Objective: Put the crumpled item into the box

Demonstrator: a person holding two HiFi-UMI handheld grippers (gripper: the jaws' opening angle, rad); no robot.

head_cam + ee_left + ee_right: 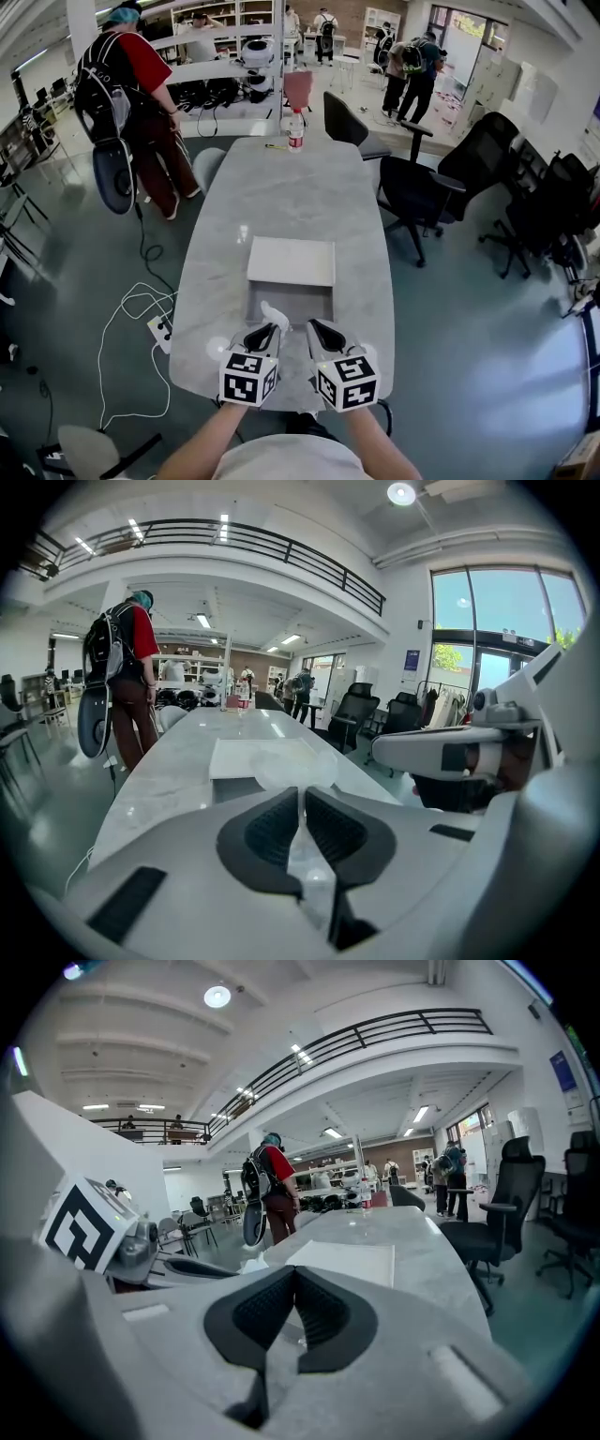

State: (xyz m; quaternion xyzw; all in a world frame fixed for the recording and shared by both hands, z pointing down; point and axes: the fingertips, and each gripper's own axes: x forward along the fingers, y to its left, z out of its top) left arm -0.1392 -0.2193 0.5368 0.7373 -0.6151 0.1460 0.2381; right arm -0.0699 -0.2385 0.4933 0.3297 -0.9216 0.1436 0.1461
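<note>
Grey counter (281, 187) carries the open box (289, 298) mid-frame. Left hand-held gripper (302, 797) clenches a pale, translucent crumpled item (289, 764), half hidden between its jaws; right hand-held gripper (295, 1274) clenched, empty.

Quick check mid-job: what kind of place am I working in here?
Probably an open-plan office or lab workspace. Black swivel chairs stand beside a long grey table, a railed mezzanine runs overhead, and a person with a backpack stands near cluttered benches at the back.
</note>
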